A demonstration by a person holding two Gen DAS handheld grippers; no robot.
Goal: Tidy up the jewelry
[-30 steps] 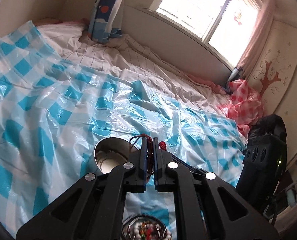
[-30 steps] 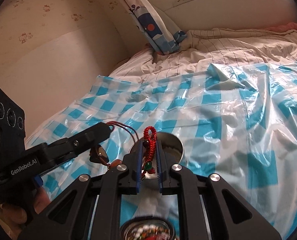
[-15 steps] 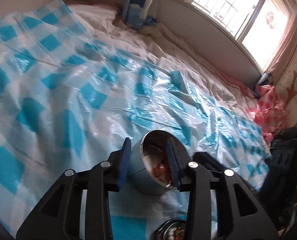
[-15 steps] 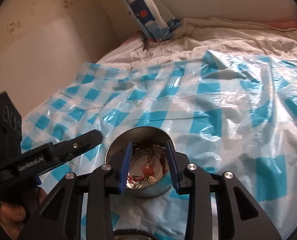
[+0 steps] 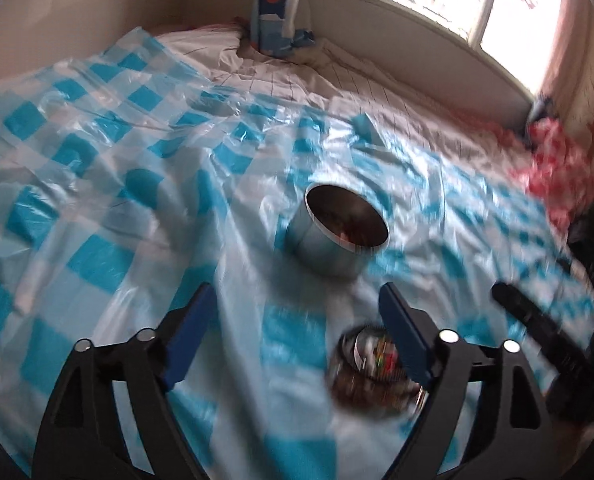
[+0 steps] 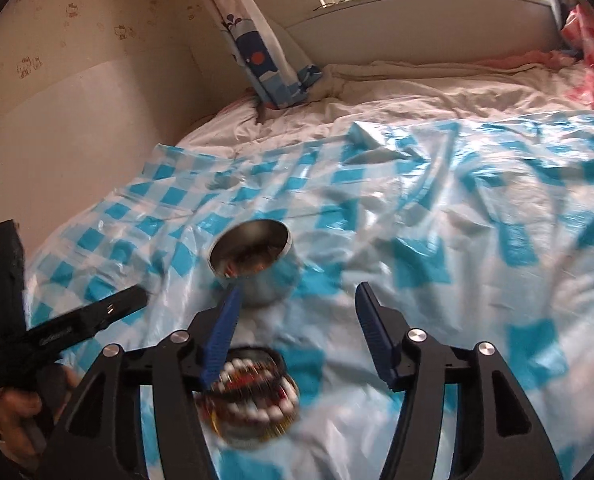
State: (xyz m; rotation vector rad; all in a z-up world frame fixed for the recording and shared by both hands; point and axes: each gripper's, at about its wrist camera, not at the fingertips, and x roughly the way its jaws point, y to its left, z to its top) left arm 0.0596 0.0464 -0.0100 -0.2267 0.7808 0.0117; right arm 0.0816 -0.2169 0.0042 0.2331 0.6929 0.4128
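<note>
A round metal tin (image 5: 343, 236) stands on the blue-checked plastic sheet (image 5: 137, 200) with red cords and beads lying inside it; it also shows in the right wrist view (image 6: 257, 266). A shallow dish of beaded jewelry (image 5: 377, 372) lies nearer, blurred, also in the right wrist view (image 6: 253, 392). My left gripper (image 5: 297, 332) is open and empty, above and short of the tin. My right gripper (image 6: 297, 332) is open and empty, above the dish, just right of the tin. The left gripper's finger (image 6: 97, 316) shows at the left there.
The sheet covers a bed with a striped white quilt (image 6: 417, 92) behind it. A blue-and-white pillow (image 5: 275, 12) leans in the far corner. A red-and-white cloth (image 5: 557, 168) lies at the right by the wall. The right gripper's body (image 5: 545, 340) is close at the right.
A second ago both grippers were shut on red cord jewelry over the tin. They opened, the jewelry dropped into the tin, and both have pulled back and opened wide.
</note>
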